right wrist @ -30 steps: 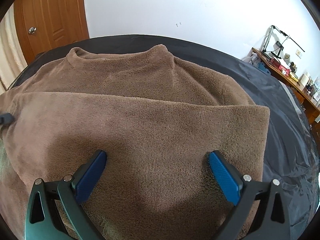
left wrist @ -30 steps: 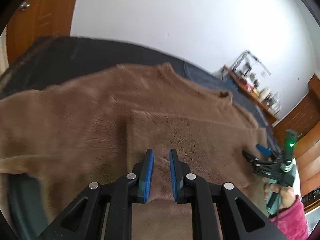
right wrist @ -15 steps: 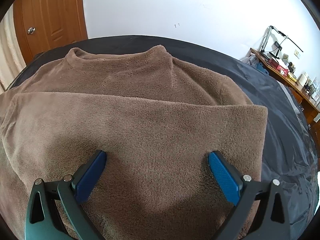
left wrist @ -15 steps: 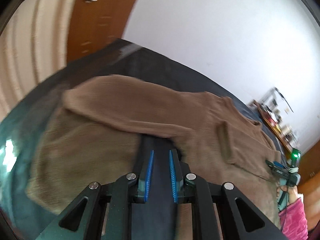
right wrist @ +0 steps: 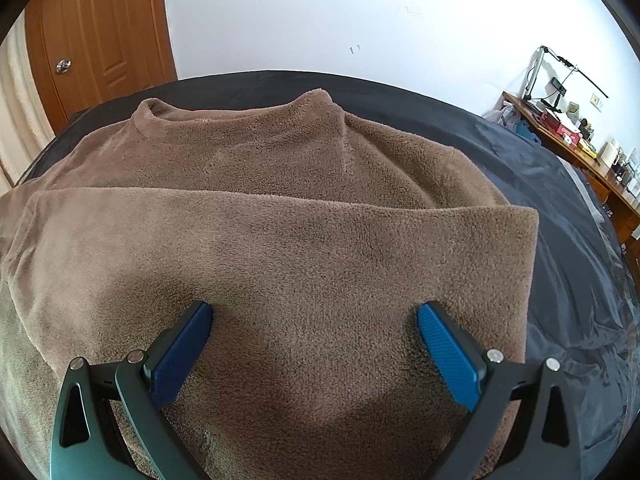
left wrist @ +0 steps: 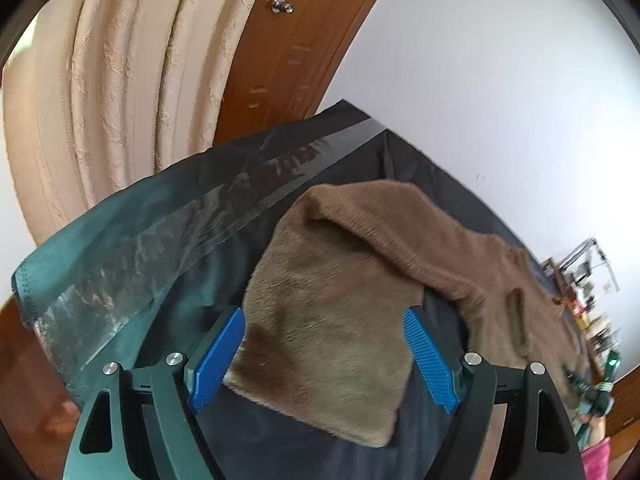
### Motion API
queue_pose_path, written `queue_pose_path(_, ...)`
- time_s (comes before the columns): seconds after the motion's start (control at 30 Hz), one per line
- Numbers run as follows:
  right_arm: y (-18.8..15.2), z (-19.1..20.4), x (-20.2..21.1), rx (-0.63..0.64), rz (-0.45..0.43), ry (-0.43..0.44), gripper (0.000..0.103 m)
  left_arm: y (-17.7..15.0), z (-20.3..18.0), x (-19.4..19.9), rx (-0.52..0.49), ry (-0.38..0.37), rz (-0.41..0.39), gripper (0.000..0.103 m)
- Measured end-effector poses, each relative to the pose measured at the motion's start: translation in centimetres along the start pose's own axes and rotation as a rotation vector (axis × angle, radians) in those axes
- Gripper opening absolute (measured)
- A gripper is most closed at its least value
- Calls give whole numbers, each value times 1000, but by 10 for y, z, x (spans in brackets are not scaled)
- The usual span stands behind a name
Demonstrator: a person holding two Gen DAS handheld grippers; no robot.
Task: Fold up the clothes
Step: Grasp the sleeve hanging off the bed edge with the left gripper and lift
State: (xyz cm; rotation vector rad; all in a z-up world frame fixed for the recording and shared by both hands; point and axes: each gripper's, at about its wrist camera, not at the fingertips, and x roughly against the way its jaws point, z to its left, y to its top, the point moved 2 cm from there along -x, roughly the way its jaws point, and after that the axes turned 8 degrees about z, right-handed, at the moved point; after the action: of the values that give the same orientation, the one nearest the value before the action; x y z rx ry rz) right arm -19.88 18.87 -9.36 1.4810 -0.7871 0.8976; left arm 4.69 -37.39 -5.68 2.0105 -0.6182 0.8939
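Note:
A brown fleece sweater (right wrist: 280,240) lies on a dark bed cover (right wrist: 560,200), its lower part folded up toward the collar. My right gripper (right wrist: 314,344) hovers open just above the folded layer, with nothing pinched. In the left wrist view one sleeve (left wrist: 332,300) stretches out toward the bed's corner. My left gripper (left wrist: 324,352) is over the sleeve's end. Its jaws are opening and stand wide on either side of the cuff. The blue pads (left wrist: 218,356) do not press the cloth.
A wooden door (left wrist: 288,60) and a cream curtain (left wrist: 100,80) stand beyond the bed's corner. A shiny tape strip (left wrist: 160,240) runs across the dark cover (left wrist: 180,280). A cluttered desk (right wrist: 568,132) is at the right wall. A pink sleeve (left wrist: 596,456) shows at lower right.
My left gripper swung left from the sweater's body to the outstretched sleeve near the bed's corner, and its jaws went from shut to wide. The right gripper stayed put.

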Motion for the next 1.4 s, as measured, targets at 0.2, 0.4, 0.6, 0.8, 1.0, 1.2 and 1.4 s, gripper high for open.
queue_pose_path(0.2,0,-2,0,-3,1,3,102,0,9,-3,27,-74,5,83)
queue_pose_path(0.4,0,-3,-1,-5,2,0,102,1,10,-4,15,-73,17,55)
queue_pose_path(0.6,-2,-3,7,-11,-33,-32,102,3,27,10,72,-69,-16,55)
queue_pose_path(0.8,-7,3,41,-39,-178,-44,102,-2,28,8,39,-78,37,55)
queue_pose_path(1.0,-11,49,71,26,-252,74,102,-8,21,-2,-5,-51,66,55)
queue_pose_path(1.2,-26,108,86,237,-328,53,102,-12,17,-7,-47,41,39,33)
queue_pose_path(1.4,-33,122,71,256,-332,20,102,-12,15,1,-33,80,-38,21)
